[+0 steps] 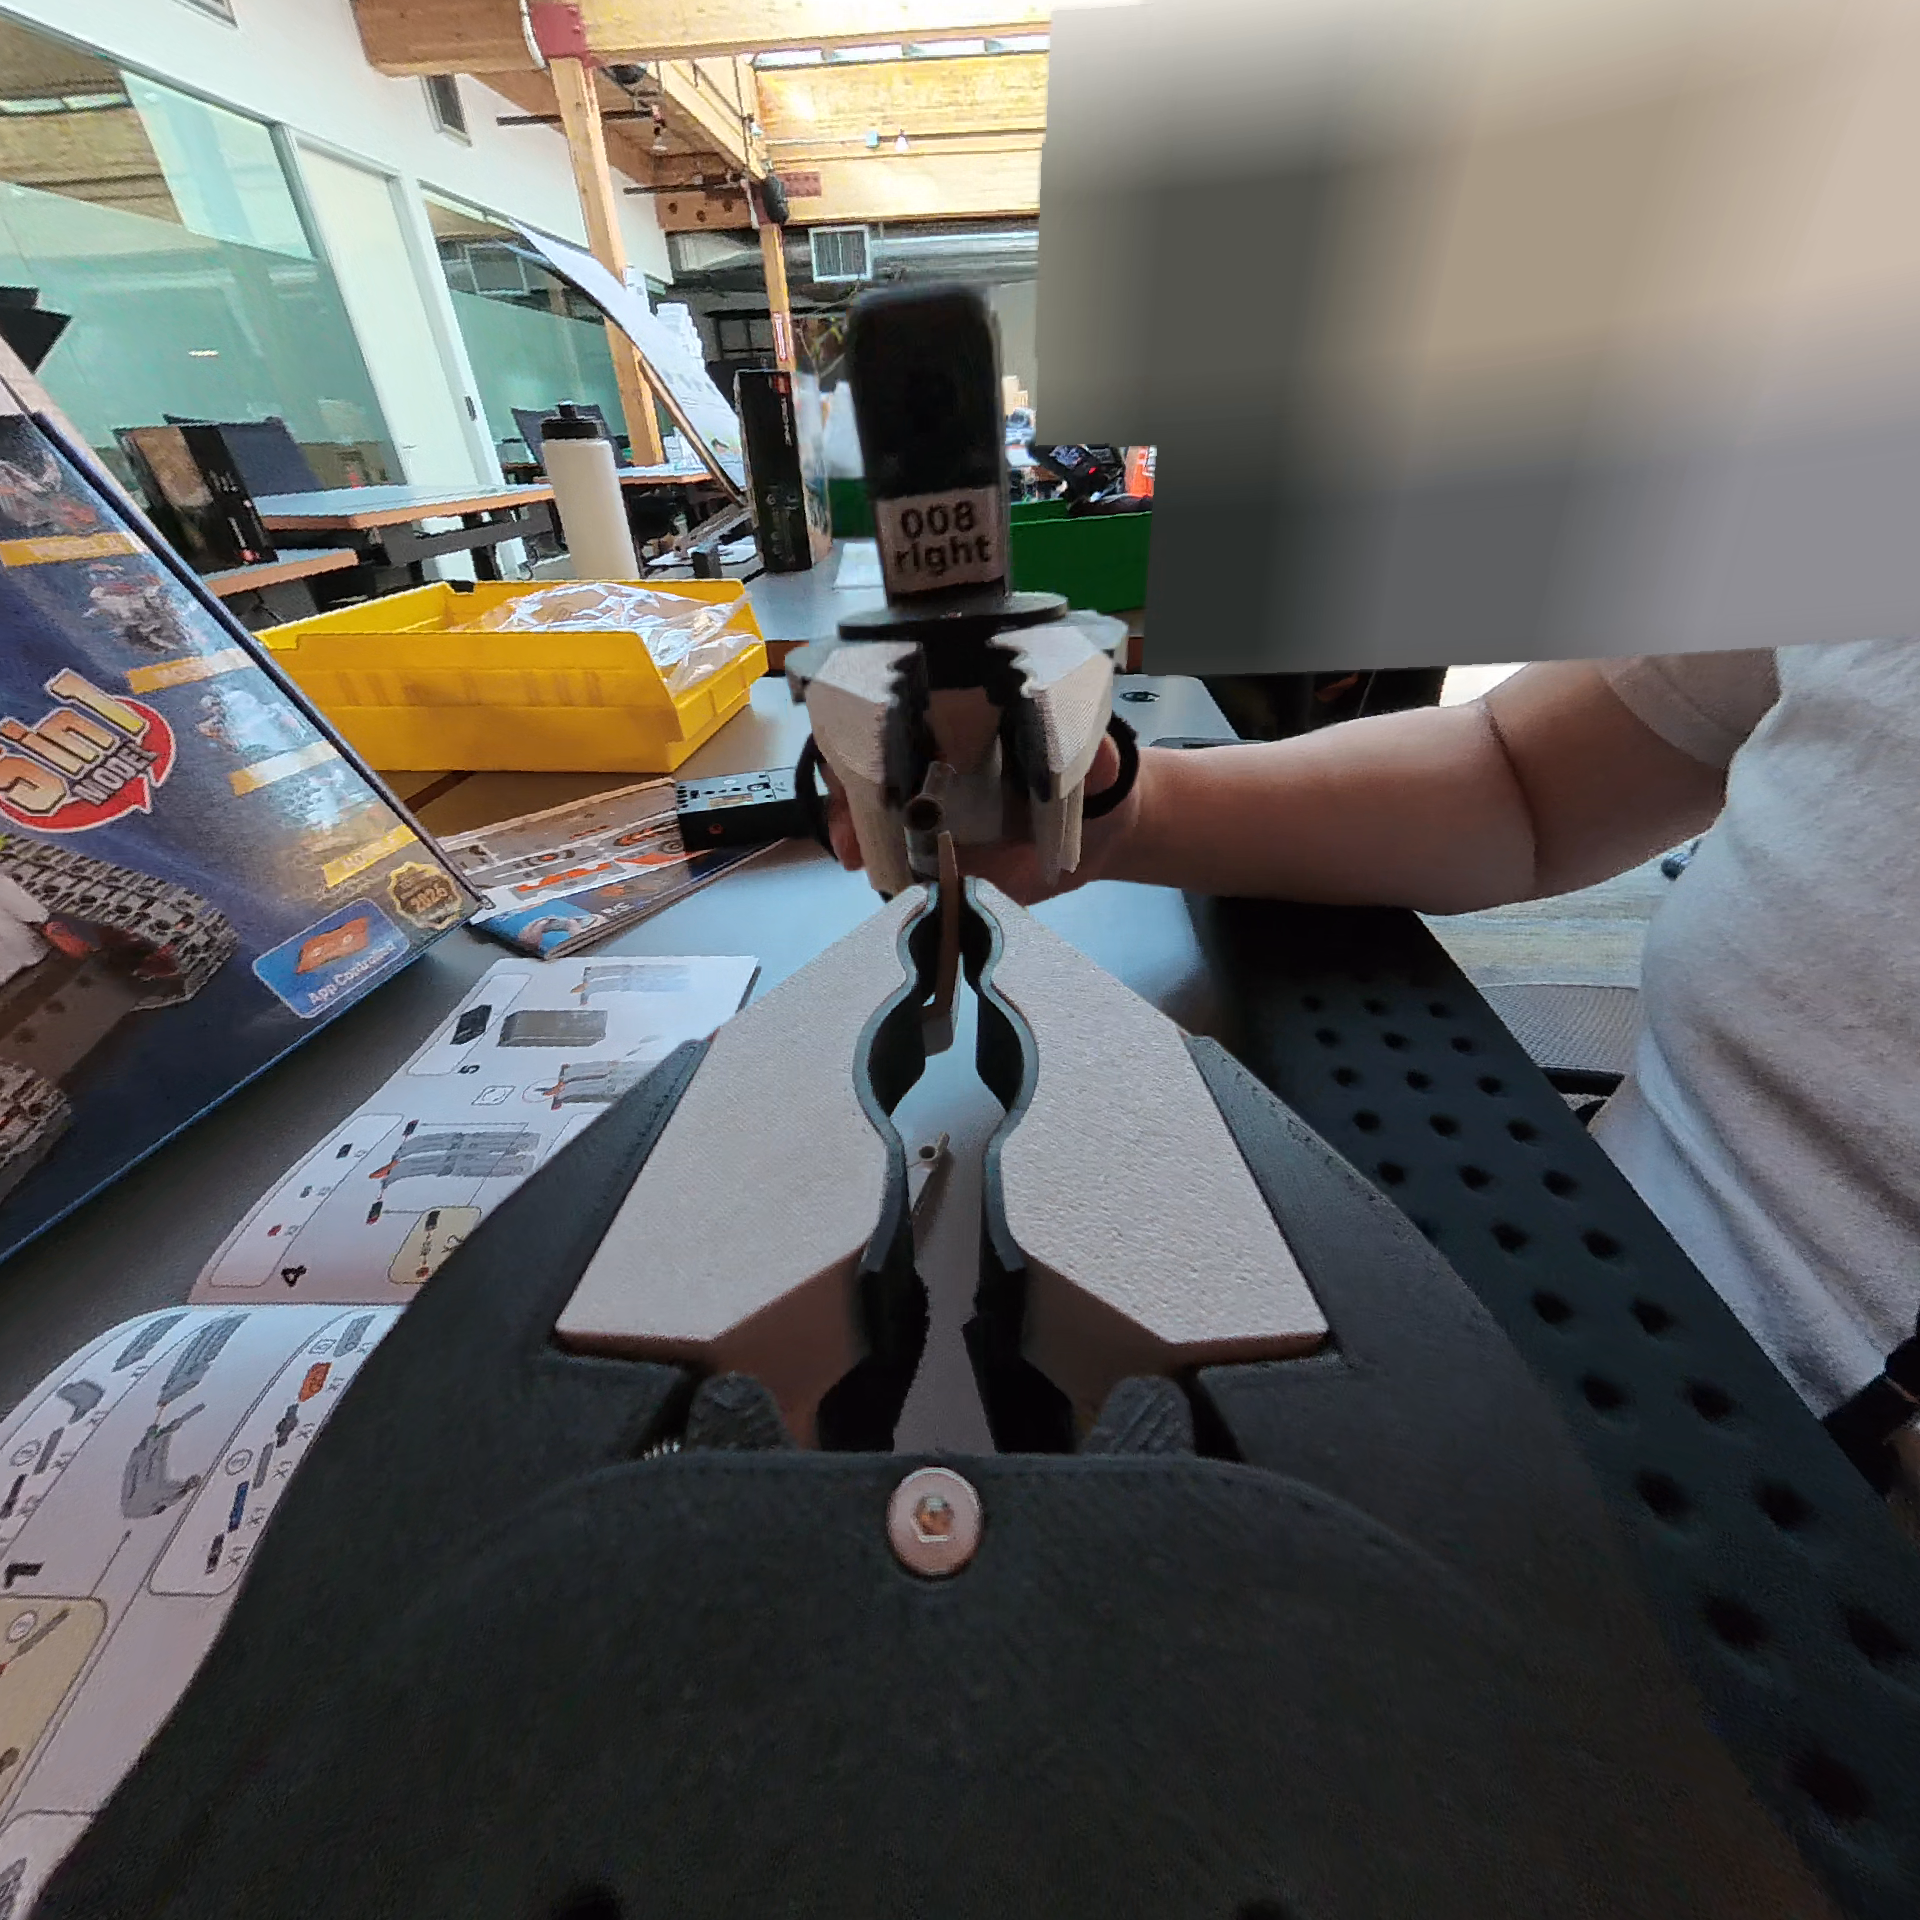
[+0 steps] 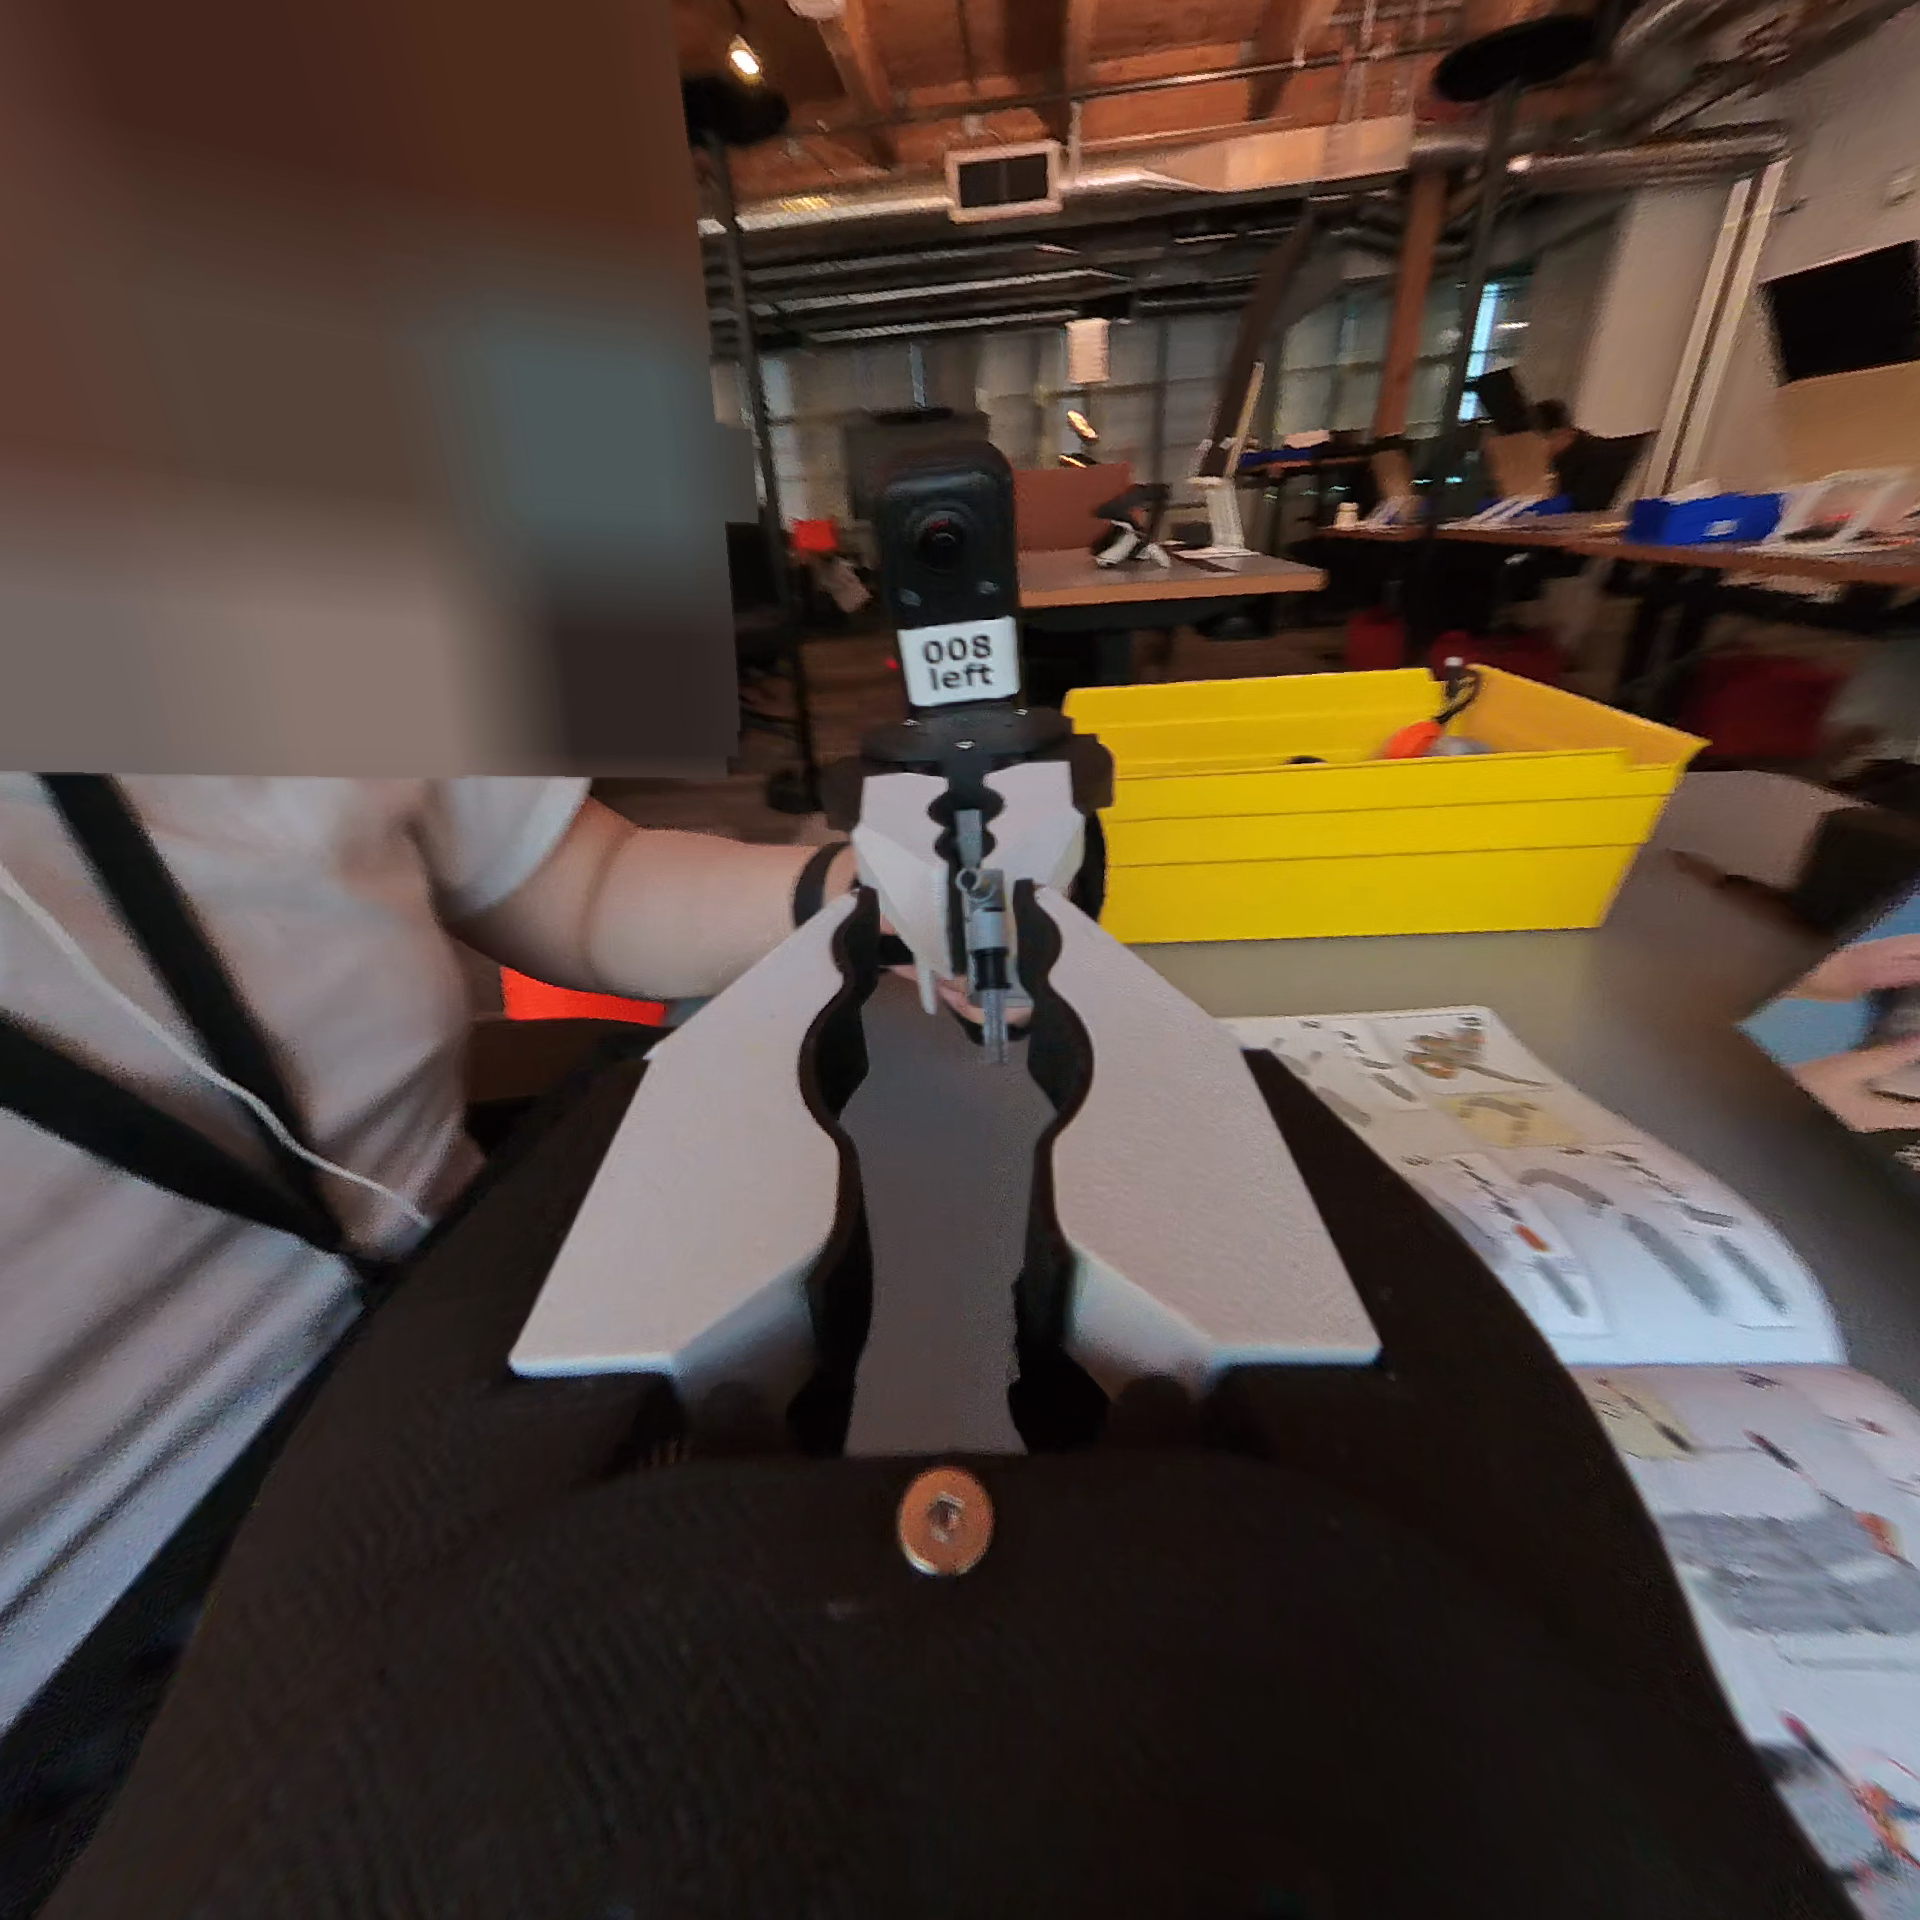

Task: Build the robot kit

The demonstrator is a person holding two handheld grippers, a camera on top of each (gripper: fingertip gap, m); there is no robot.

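Observation:
My left gripper [image 1: 951, 902] is shut on a thin tan strip [image 1: 945, 956] of a small building-toy assembly. It also shows in the right wrist view [image 2: 961, 831]. The assembly runs on as a grey piece with a black collar and an axle [image 2: 987, 940] into the jaws of my right gripper [image 2: 940, 902]. Those jaws stand apart on either side of it, with a gap on the left. The right gripper faces the left one close up [image 1: 961, 769]. A small tan pin [image 1: 932, 1153] lies on the dark table [image 1: 790, 914] below.
An open instruction booklet [image 1: 468, 1091] [image 2: 1507, 1195] lies flat on the table. A yellow bin [image 1: 499, 686] [image 2: 1351, 831] stands behind it. A blue toy box [image 1: 156, 831] leans at the left. A black perforated surface [image 1: 1455, 1143] is at the right. Another hand [image 2: 1860, 1039] shows at the right edge. Both grippers' tips are close together, under 4 cm apart.

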